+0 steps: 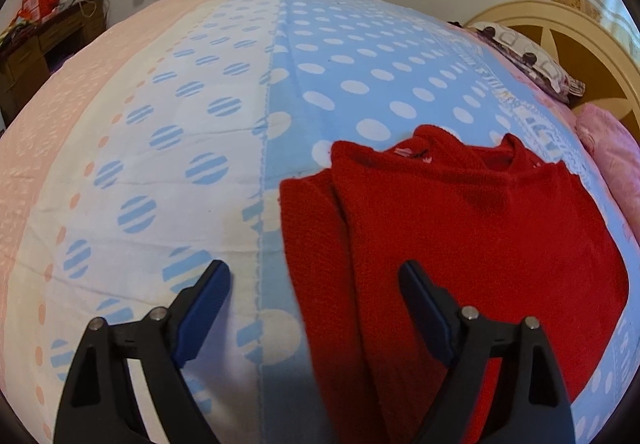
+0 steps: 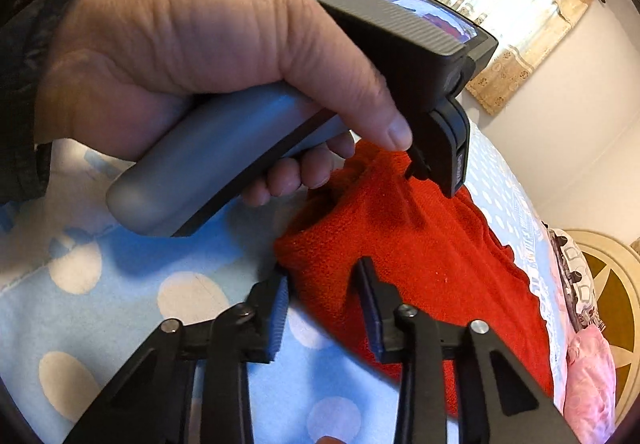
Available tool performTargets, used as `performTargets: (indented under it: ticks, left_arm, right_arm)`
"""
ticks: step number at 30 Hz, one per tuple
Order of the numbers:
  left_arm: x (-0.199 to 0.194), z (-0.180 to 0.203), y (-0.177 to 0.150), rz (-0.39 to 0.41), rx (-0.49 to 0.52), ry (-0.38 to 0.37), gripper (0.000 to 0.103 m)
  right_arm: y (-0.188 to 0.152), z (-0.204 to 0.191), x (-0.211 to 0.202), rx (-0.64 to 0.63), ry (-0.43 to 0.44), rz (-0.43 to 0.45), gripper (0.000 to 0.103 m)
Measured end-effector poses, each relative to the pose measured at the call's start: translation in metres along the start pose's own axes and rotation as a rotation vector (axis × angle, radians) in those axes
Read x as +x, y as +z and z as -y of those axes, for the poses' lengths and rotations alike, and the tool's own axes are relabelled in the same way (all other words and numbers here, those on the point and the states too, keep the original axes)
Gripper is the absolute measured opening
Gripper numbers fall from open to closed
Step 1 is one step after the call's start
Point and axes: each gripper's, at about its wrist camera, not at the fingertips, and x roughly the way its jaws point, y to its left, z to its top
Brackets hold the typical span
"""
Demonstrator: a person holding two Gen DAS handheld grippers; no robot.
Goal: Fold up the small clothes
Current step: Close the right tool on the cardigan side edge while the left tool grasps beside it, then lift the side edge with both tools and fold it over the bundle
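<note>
Lying on the polka-dot bedspread [image 1: 360,84], the red fleece garment [image 1: 460,224] runs lengthwise away from both grippers. Left gripper [image 1: 314,276]: spread, empty, straddling its left edge. Right gripper [image 2: 322,276]: spread around the near corner, closer to gripping.

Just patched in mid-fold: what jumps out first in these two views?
The red garment dominates, lying partly folded on the polka-dot bedspread, toward the headboard side. In the right wrist view, a hand gripping the other tool's handle fills the upper left, with the right gripper open at the garment's edge.
</note>
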Motion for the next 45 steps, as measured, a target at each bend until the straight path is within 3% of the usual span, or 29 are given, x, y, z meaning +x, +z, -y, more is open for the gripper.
performTargets:
  ticks: [6,9,11,14,29,35,45]
  left_arm:
    - [0.001,0.006,0.0,0.0,0.028,-0.044,0.064]
    - [0.001,0.008,0.001,-0.003,0.028,-0.084,0.048]
    - [0.001,0.008,0.002,-0.012,0.011,-0.121,0.032]
    - [-0.001,0.01,0.004,-0.014,0.008,-0.151,0.018]
    - [-0.012,-0.005,0.017,-0.019,-0.182,-0.336,0.015]
    - [-0.027,0.008,0.032,0.012,-0.218,-0.402,0.015]
    - [-0.037,0.049,0.053,0.016,-0.217,-0.435,0.015]
  right_arm:
    - [0.002,-0.002,0.0,-0.004,-0.007,-0.001,0.026]
    - [0.004,-0.003,0.0,-0.004,-0.01,-0.002,0.021]
    - [0.004,-0.004,-0.001,-0.003,-0.011,-0.004,0.018]
    - [0.004,-0.003,-0.003,0.003,-0.009,-0.003,0.015]
    - [-0.002,0.036,-0.036,0.161,0.033,0.068,0.011]
    - [-0.019,0.072,-0.047,0.24,0.016,0.101,0.011]
    - [-0.046,0.119,-0.062,0.372,0.008,0.139,0.011]
